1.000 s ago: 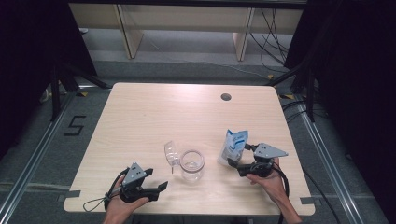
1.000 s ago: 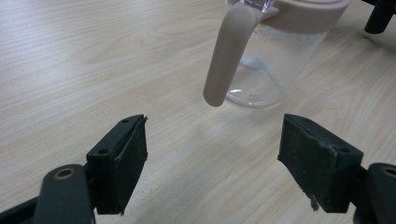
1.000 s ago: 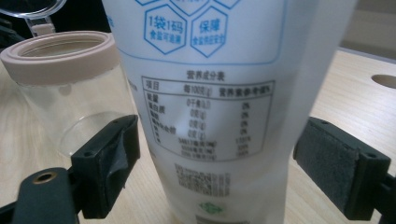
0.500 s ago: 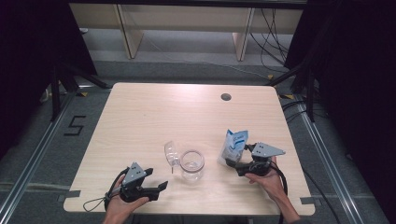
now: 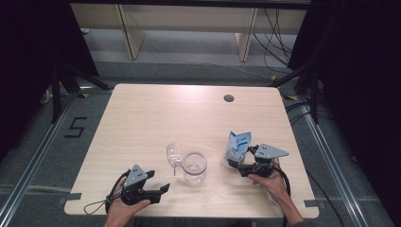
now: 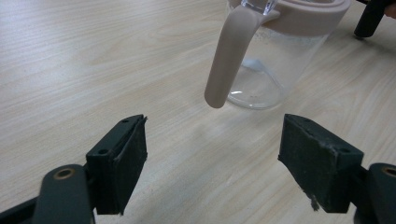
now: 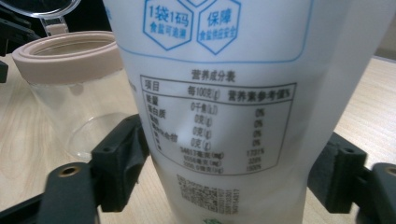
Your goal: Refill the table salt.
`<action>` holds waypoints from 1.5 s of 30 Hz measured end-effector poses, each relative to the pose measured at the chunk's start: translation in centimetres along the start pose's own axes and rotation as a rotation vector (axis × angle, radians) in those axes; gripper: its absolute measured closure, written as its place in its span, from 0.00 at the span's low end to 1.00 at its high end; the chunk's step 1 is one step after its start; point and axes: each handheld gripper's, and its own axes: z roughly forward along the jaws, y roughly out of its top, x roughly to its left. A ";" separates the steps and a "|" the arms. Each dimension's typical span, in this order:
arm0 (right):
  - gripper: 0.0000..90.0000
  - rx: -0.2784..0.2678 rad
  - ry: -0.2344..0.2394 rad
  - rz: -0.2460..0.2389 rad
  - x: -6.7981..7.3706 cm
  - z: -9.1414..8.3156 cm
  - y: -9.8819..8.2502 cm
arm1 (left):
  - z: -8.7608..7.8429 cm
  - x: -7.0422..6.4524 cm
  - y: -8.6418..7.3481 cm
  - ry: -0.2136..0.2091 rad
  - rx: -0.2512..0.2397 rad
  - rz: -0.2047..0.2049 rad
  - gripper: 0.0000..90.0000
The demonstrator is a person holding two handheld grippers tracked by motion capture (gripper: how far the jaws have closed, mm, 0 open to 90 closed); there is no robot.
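Observation:
A white and blue pouch (image 5: pixel 236 144) stands upright on the table's right side, its printed label filling the right gripper view (image 7: pixel 224 93). My right gripper (image 5: pixel 233 165) reaches it from the right; its jaws have just been closing, and both pads (image 7: pixel 126 163) now touch the pouch's sides. A clear jar (image 5: pixel 195 168) with a beige rim stands mid-table, its clear lid (image 5: pixel 174 155) flipped open to the left. My left gripper (image 5: pixel 165 189) rests open near the front edge, aimed at the jar's beige handle (image 6: pixel 229 56), with nothing between its pads (image 6: pixel 126 158).
The light wooden table (image 5: pixel 165 118) has a round cable hole (image 5: pixel 229 98) at the back right. Beyond the far edge stand shelf legs and cables on the floor. A "5" (image 5: pixel 75 126) is marked on the floor at left.

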 end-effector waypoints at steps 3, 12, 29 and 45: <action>0.35 -0.025 -0.009 0.004 0.2 0.2 -0.1 | 0.1 -0.1 0.0 0.003 0.000 -0.001 0.25; 0.39 0.039 -0.104 0.040 1.6 -0.1 0.3 | 0.2 -0.1 0.1 -0.008 -0.005 0.004 0.25; 0.40 0.028 -0.424 0.117 5.4 1.2 0.7 | 0.4 -0.2 0.2 -0.011 -0.008 0.004 0.25; 0.24 0.024 -0.400 0.102 5.5 1.1 0.5 | 0.3 -0.2 0.2 -0.011 -0.007 0.005 0.25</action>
